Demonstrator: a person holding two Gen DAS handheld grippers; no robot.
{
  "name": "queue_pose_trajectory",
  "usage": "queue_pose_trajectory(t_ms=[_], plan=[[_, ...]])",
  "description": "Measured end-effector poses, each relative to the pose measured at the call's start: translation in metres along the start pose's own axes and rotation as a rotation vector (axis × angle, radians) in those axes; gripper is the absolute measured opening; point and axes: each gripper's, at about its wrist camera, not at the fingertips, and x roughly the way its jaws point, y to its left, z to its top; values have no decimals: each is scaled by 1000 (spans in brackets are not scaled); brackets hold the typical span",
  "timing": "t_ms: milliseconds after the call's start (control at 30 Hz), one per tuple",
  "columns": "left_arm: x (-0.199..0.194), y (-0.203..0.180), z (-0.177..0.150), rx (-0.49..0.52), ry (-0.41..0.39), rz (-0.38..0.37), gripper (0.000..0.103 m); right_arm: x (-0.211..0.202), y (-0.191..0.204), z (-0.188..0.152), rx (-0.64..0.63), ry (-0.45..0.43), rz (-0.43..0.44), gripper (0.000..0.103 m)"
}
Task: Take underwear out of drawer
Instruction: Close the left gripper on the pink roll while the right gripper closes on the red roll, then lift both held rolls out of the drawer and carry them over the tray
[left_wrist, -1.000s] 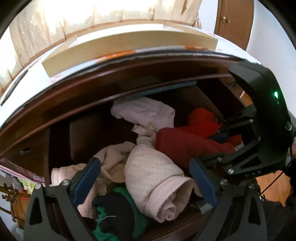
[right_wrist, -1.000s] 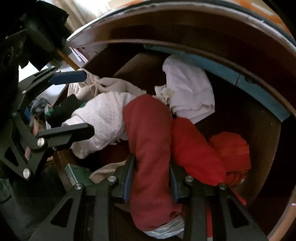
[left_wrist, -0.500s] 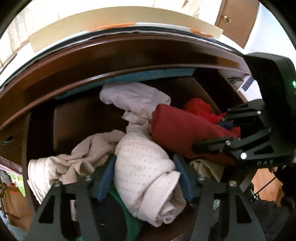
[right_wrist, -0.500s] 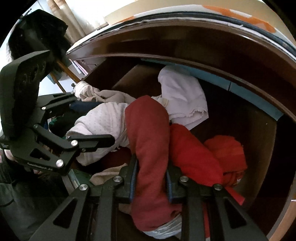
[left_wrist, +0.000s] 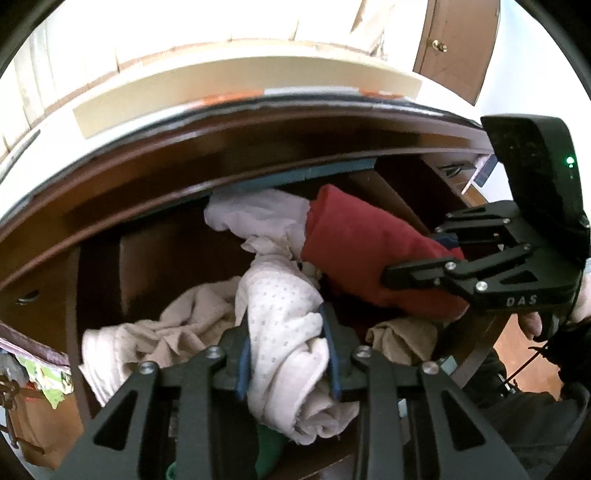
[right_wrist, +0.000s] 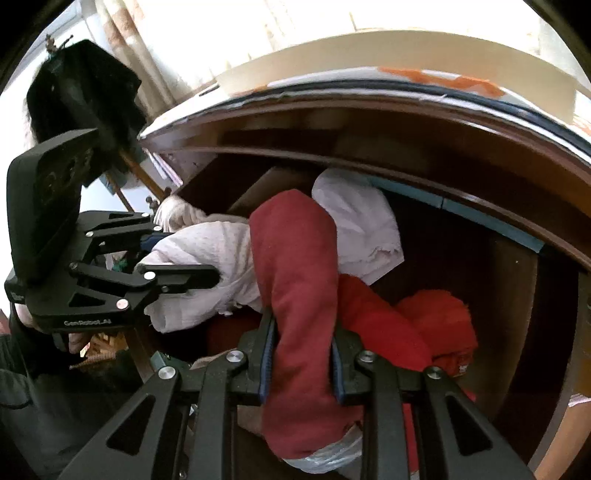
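Closing came first on my left: a second earlier my left gripper (left_wrist: 288, 354) had stood wide around the dotted white roll (left_wrist: 284, 328), and by this moment its blue pads had narrowed hard onto that roll, pinching the cloth so it bulged above and below them. My right gripper (right_wrist: 301, 354) had been clamped on the dark red garment (right_wrist: 295, 280) throughout, and both pieces had risen, the red one now standing clear above the heap.

I judged that both grasps were made and that what remained was to draw the two pieces up and back over the front edge of the drawer (left_wrist: 96, 266), where they were, as far as I could see, not yet fully out.

My left camera showed what the right one hid: the beige crumpled cloth (left_wrist: 166, 328) lying at the drawer's left end, a green item (left_wrist: 269, 450) under the white roll, and a small tan piece (left_wrist: 402, 336) beneath the red garment. My right camera alone showed the brighter red bundle (right_wrist: 439, 321) remaining at the right end, the white rag (right_wrist: 358, 229) behind, and the pale waistband (right_wrist: 325, 458) hanging below my pads.
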Motion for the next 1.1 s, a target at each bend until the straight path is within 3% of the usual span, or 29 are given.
queue_pose_trajectory(t_ms=[233, 700, 1100], plan=[[-21, -6, 5, 37, -87, -1, 30, -10, -1, -2, 7, -57, -10, 27], [-50, -18, 12, 119, -180, -3, 30, -42, -1, -14, 1, -226, -25, 27], [-63, -22, 12, 172, -248, -26, 29, -52, 10, -21, -15, -317, -50, 27]])
